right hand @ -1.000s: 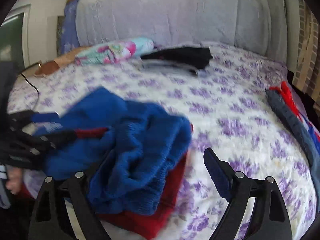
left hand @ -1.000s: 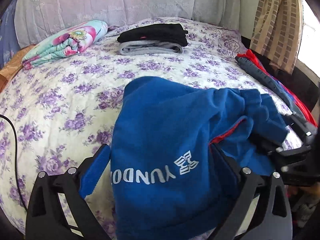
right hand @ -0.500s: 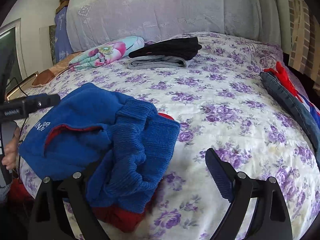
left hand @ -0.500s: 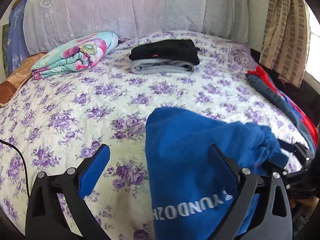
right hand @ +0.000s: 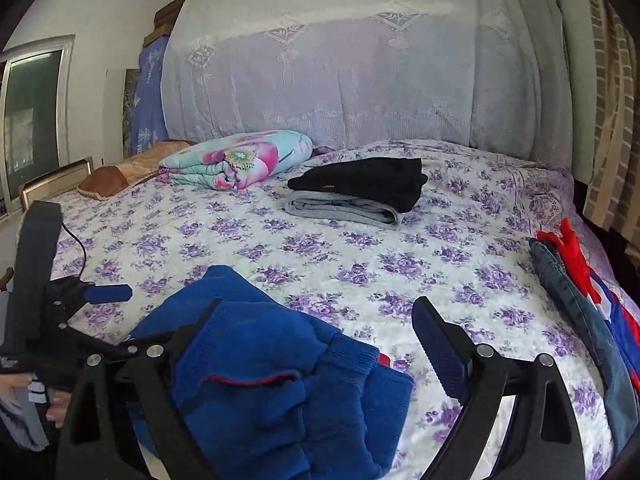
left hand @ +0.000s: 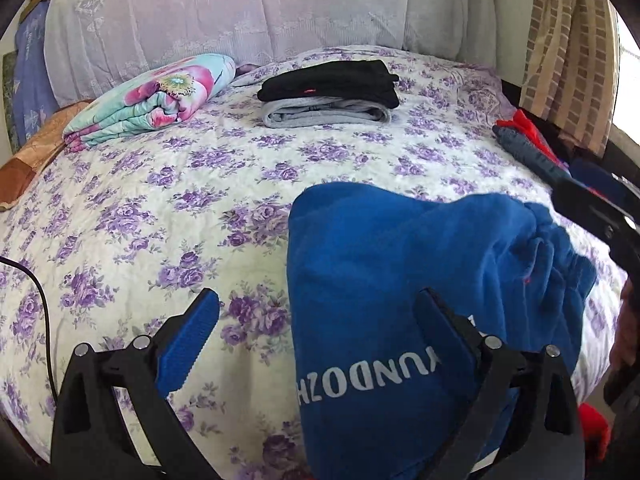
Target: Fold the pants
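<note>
Blue fleece pants (left hand: 408,300) with white lettering and a red lining lie bunched on the near edge of the flowered bed (left hand: 200,184). My left gripper (left hand: 320,320) is open; its right finger lies on the pants, its left finger over the sheet. In the right wrist view the pants (right hand: 272,376) lie over my right gripper's left finger. My right gripper (right hand: 316,332) is open, its right finger over bare sheet. The left gripper also shows at the left of the right wrist view (right hand: 100,300).
A folded black and grey stack (left hand: 332,96) lies at the far middle of the bed. A rolled floral quilt (left hand: 156,100) lies far left. Jeans and red clothes (right hand: 580,292) hang at the bed's right edge. A black cable (left hand: 36,296) runs at left.
Both grippers have drawn back and up from the pants. The pants have dropped from a raised spread onto the bed edge, and more sheet shows in both views.
</note>
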`<state>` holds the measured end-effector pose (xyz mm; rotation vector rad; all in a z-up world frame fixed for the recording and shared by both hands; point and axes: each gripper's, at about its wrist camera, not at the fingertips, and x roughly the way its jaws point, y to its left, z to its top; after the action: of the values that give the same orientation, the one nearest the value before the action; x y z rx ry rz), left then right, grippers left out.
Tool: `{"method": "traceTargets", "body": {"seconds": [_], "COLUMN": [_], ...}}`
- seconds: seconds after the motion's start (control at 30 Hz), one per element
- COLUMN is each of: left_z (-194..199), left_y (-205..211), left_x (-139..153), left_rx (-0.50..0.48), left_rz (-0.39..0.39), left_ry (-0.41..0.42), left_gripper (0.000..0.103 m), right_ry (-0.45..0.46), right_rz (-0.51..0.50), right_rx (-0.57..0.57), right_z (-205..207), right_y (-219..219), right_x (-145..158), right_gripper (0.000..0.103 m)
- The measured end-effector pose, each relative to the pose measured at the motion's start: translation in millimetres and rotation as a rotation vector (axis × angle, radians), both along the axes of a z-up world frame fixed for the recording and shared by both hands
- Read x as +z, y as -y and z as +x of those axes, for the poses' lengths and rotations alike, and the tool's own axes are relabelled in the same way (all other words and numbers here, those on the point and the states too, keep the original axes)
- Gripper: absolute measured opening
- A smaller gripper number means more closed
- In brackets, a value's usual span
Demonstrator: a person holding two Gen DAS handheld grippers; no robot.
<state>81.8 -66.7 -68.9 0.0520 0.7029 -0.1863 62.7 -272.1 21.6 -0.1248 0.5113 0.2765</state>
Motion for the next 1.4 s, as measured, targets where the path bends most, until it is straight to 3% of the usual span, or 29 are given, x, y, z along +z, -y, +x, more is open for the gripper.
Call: {"method": "traceTargets", "body": {"seconds": [0.1,0.13,0.2,0.37,0.43,0.53,0.6,0.67,0.9,1.1,1.4], "left_z": [3.3,4.7,4.8,-2.9,-5.2,-7.3,-6.5,-4.6,-6.1,-11.7,-20.2], "left_y": [-3.9,-6.2,-6.1,-3.6,-2.8,0.5,0.2,-1.2,-2.8,-7.6,-23.6], "left_x": [-10.9,-12.8,-13.8,-3.0,-1.2,-2.2,-4.5,-7.2,-5.4,-0.4,0.7], "left_rx": [0.014,0.011,0.01,0.027,0.024,0.025,0.023,0.024,0.028,0.015,-0.116], "left_rz": [-0.021,-0.043,-0.051,-0.027,-0.029,-0.012,-0.015,-0.025,-0.027,-0.058,-0.241], "left_ry": [-0.021,-0.032,-0.036,-0.01,-0.009,-0.002,-0.01,-0.022,-0.018,-0.022,-0.113], "left_gripper": [0.099,0.099,0.099,0.098,0.098,0.098,0.098,0.099,0.099,0.098,0.098], "right_ry": [-0.151,-0.208,-0.266,-0.109,-0.089,-0.114,-0.206,-0.244,-0.219,-0.272,-0.409], "right_rz": [-0.139,-0.133,-0.011,0.056,0.076,-0.001,-0.073,0.006,0.168,0.358,0.683], "right_rx": [-0.048,-0.038,-0.035,-0.042,-0.009,-0.008,-0.025,-0.025,0.007,0.018,0.058], "right_z": [29.0,34.4,37.9,-0.2,-13.0,-14.6,-4.0,0.5,-15.9,-29.1,-21.0], "right_y": [-2.7,3.2,21.4,27.4,26.8,20.1,17.5,26.2,45.2,77.4,112.3], "right_x": [-42.2,-59.3,-65.7,-32.9,-23.3,-32.0,-59.3,-73.4,-56.4,-55.8,-73.8], "right_gripper": [0.093,0.093,0.093,0.093,0.093,0.095,0.095,0.096,0.096,0.097,0.097]}}
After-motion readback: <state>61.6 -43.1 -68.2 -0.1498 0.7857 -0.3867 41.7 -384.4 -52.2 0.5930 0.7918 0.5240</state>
